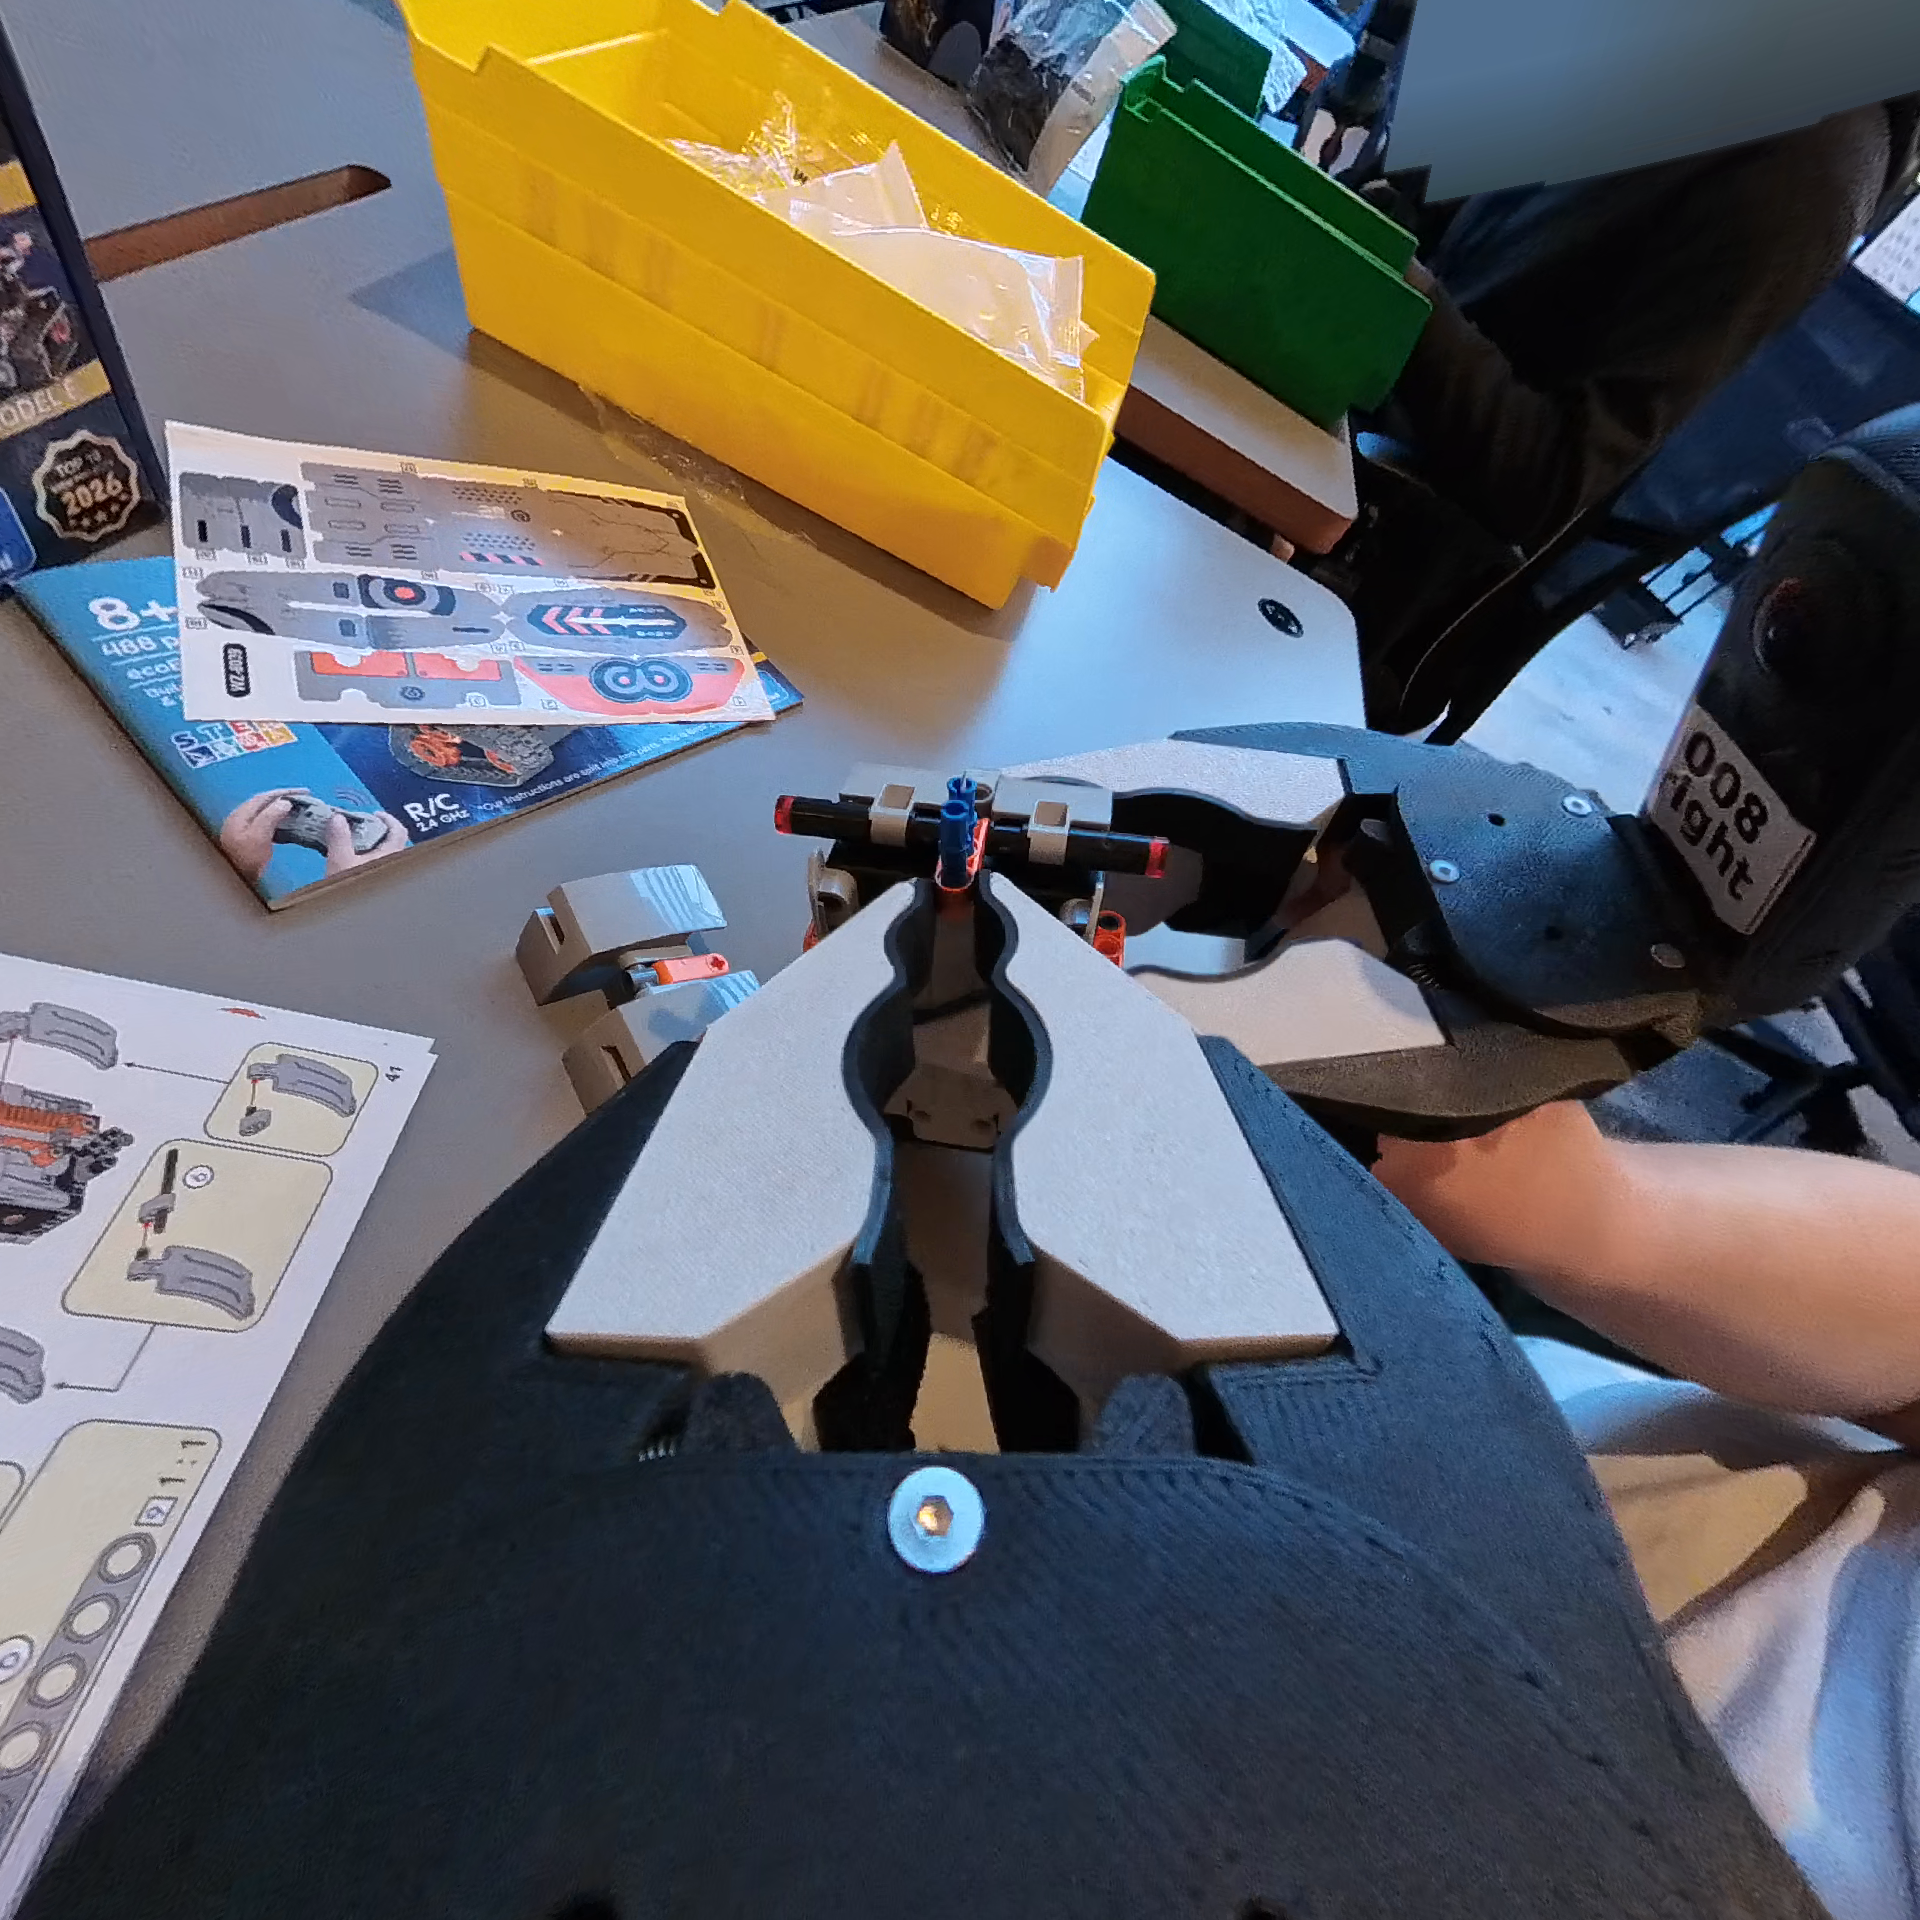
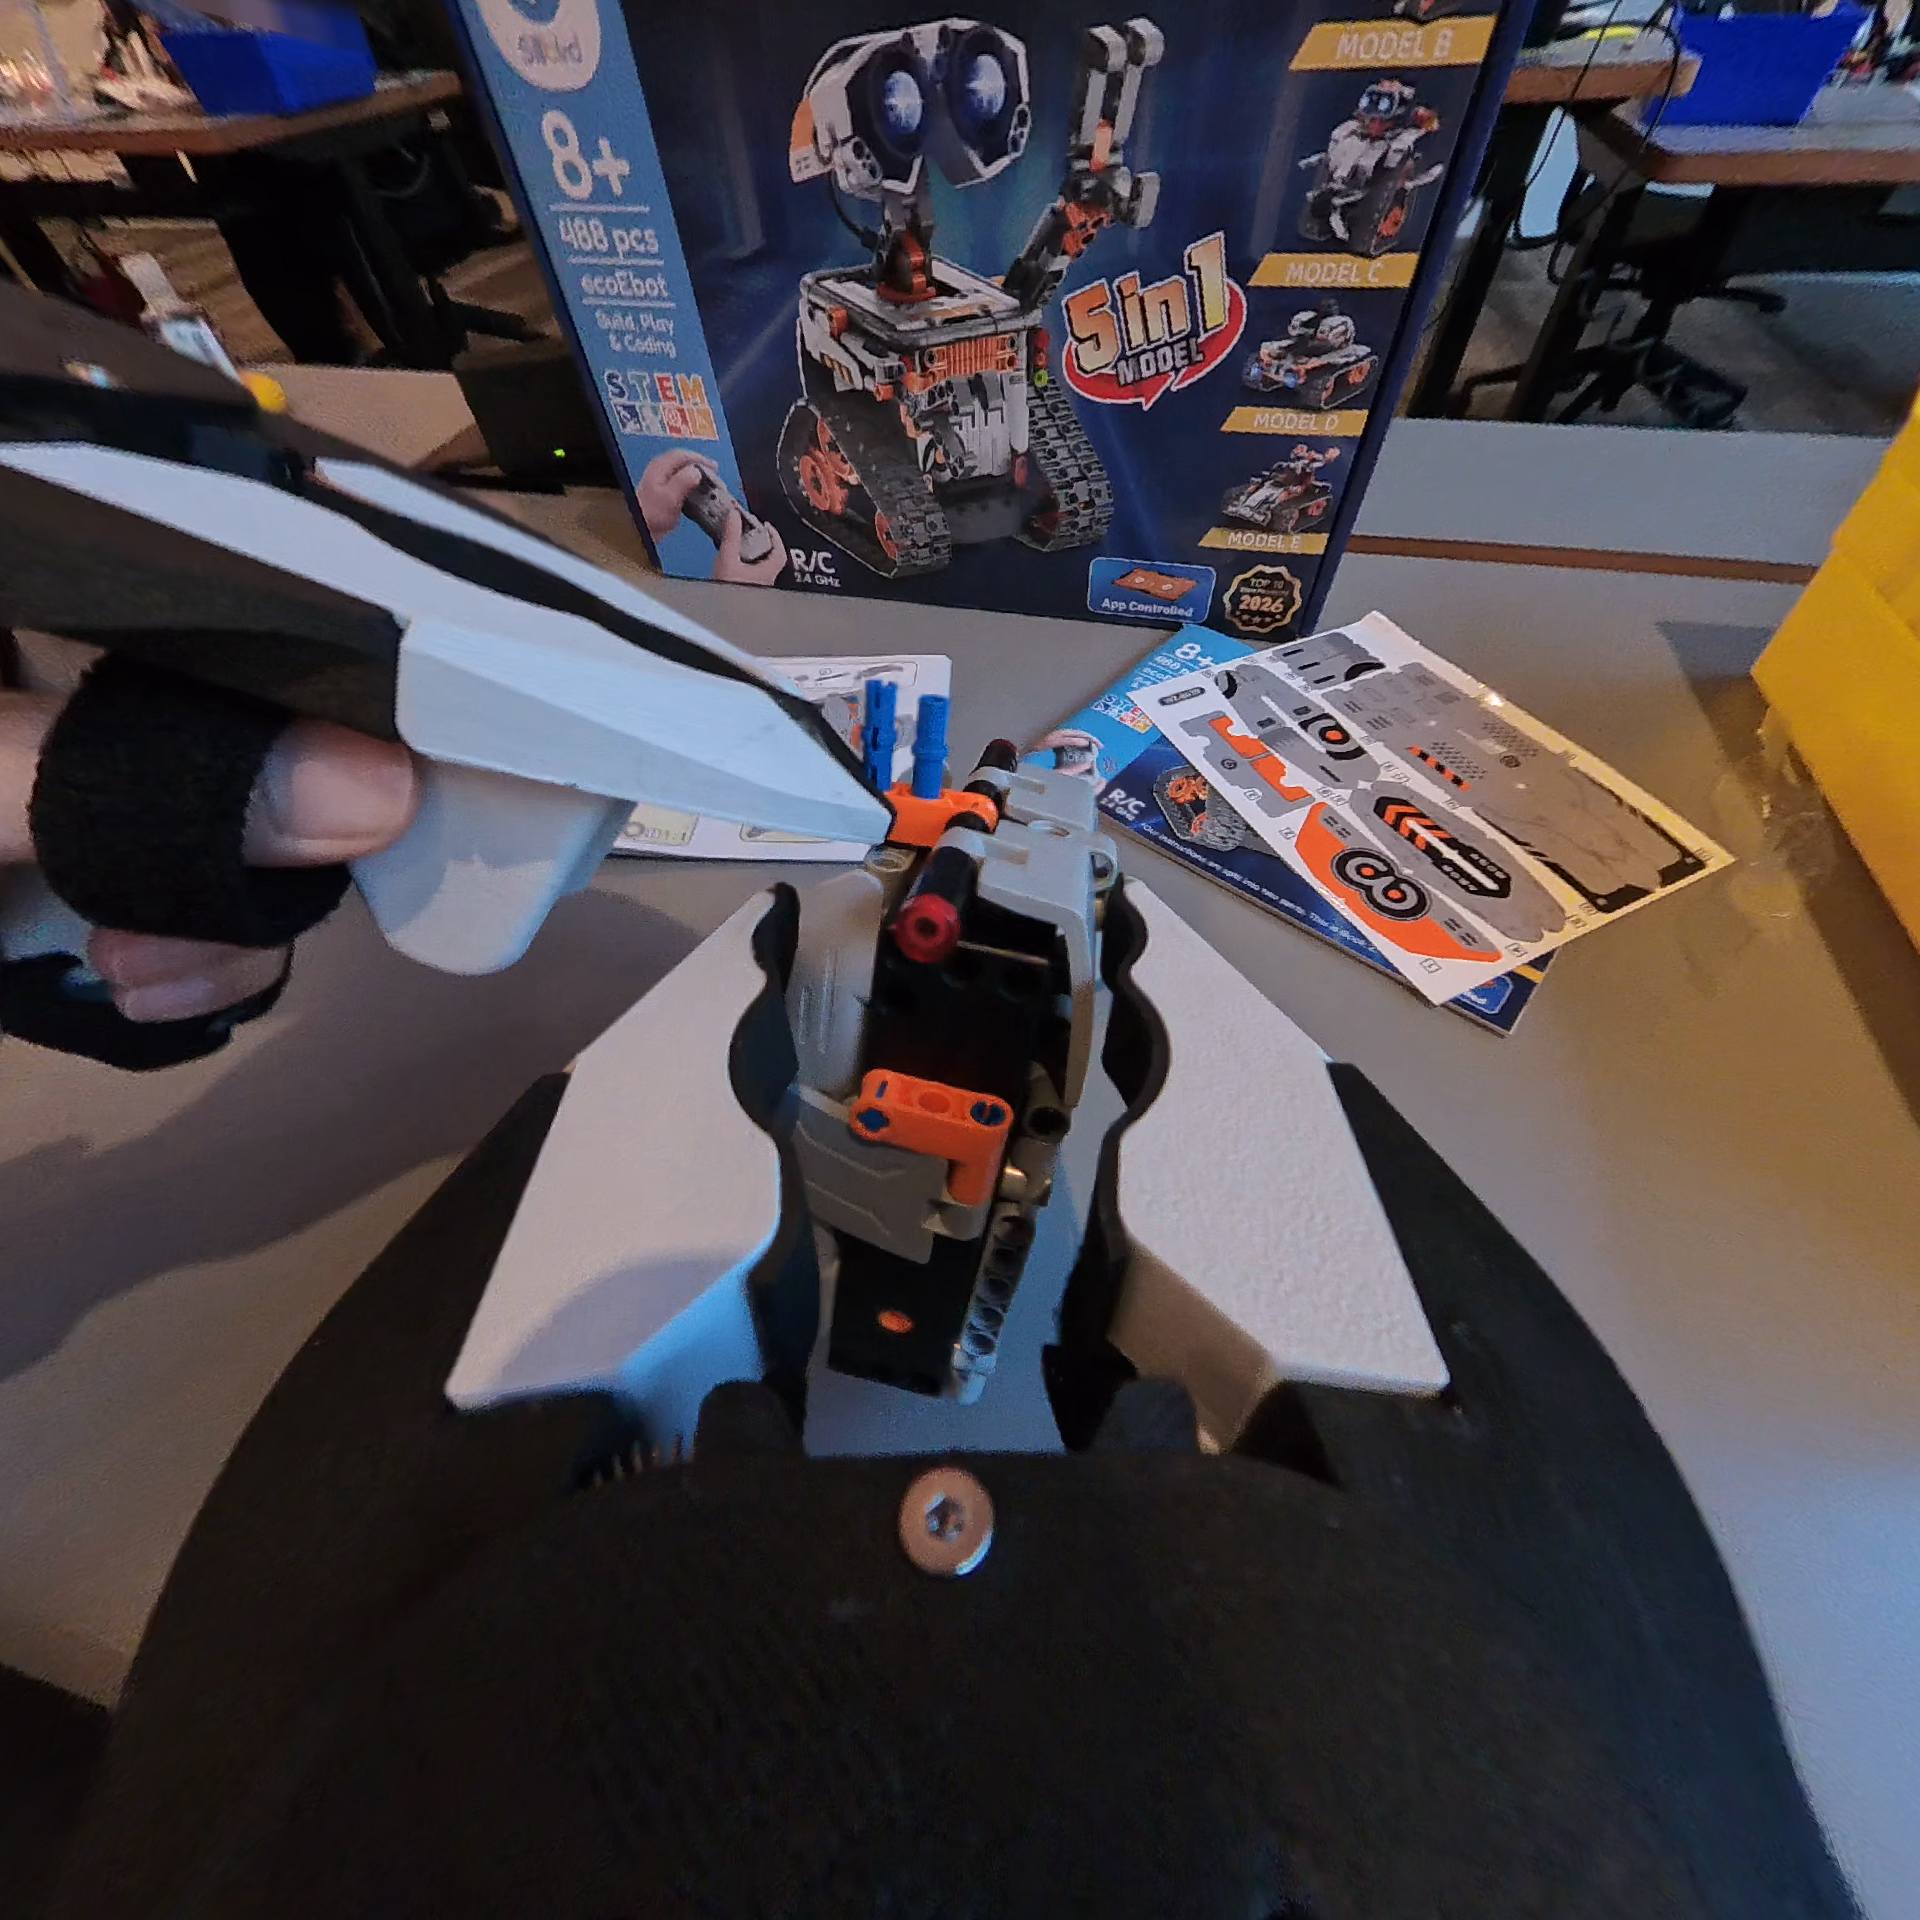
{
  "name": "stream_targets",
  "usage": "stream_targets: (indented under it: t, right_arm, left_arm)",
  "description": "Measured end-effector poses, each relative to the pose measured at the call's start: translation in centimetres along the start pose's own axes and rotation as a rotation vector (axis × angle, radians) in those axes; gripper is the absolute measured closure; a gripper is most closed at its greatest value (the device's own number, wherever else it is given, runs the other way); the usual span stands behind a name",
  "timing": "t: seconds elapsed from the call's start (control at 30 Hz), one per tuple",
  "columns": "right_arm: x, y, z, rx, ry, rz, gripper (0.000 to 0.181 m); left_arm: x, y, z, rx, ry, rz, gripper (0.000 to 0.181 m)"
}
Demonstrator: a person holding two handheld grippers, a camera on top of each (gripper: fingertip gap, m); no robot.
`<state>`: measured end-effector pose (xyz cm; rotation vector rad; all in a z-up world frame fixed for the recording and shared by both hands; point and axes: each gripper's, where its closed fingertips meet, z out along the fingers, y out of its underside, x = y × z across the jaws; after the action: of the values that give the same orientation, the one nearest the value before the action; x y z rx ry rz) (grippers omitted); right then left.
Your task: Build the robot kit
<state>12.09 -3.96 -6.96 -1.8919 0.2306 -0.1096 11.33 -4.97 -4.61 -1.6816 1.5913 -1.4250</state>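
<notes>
My right gripper [image 2: 951, 914] is shut on a grey and black brick assembly [image 2: 966, 1049] and holds it above the grey table [image 2: 1610, 1195]. The assembly carries a black axle with red ends [image 1: 831, 814] and an orange angled piece [image 2: 935, 1122]. My left gripper [image 1: 954, 888] is shut on a small orange connector [image 2: 930, 816] with two blue pins [image 2: 930, 743] standing up from it. The connector sits at the top of the assembly. In the right wrist view the left gripper [image 2: 873, 821] comes in from the left. In the left wrist view the right gripper [image 1: 1081, 873] comes in from the right.
A loose grey sub-assembly [image 1: 623, 956] lies left of my left fingers. An open instruction page [image 1: 156, 1195], a booklet [image 1: 364, 790] and a sticker sheet [image 1: 457, 582] lie on the table. A yellow bin [image 1: 727, 343] holding clear bags, a green bin [image 1: 1247, 249] and the kit box [image 2: 987, 312] stand behind. My left and right fingertips are right by each other.
</notes>
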Motion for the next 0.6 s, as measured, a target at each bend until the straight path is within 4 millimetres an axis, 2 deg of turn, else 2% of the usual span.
stream_targets:
  t: [0.13, 0.27, 0.4, 0.47, 0.6]
  right_arm:
    - [0.7, -0.3, 0.8, -0.017, -0.035, 0.027, 0.125]
    - [1.5, -0.3, 1.5, -0.085, -0.030, -0.046, 0.127]
    - [2.1, -0.1, 2.1, -0.179, -0.096, -0.083, 0.125]
    - [2.9, -0.1, 2.1, -0.192, -0.073, -0.106, 0.126]
    - [4.3, -0.6, 1.5, -0.100, 0.044, -0.174, 0.116]
  left_arm:
    - [-0.9, -0.4, 0.4, 0.003, 0.012, -0.075, 0.176]
    - [-1.8, -0.7, 1.1, 0.016, 0.052, -0.180, 0.176]
    - [-2.5, -0.9, 1.7, 0.017, 0.083, -0.268, 0.176]
    - [-2.7, -1.1, 2.2, -0.004, 0.058, -0.268, 0.176]
    - [-2.8, -1.7, 2.8, -0.037, 0.038, -0.284, 0.176]
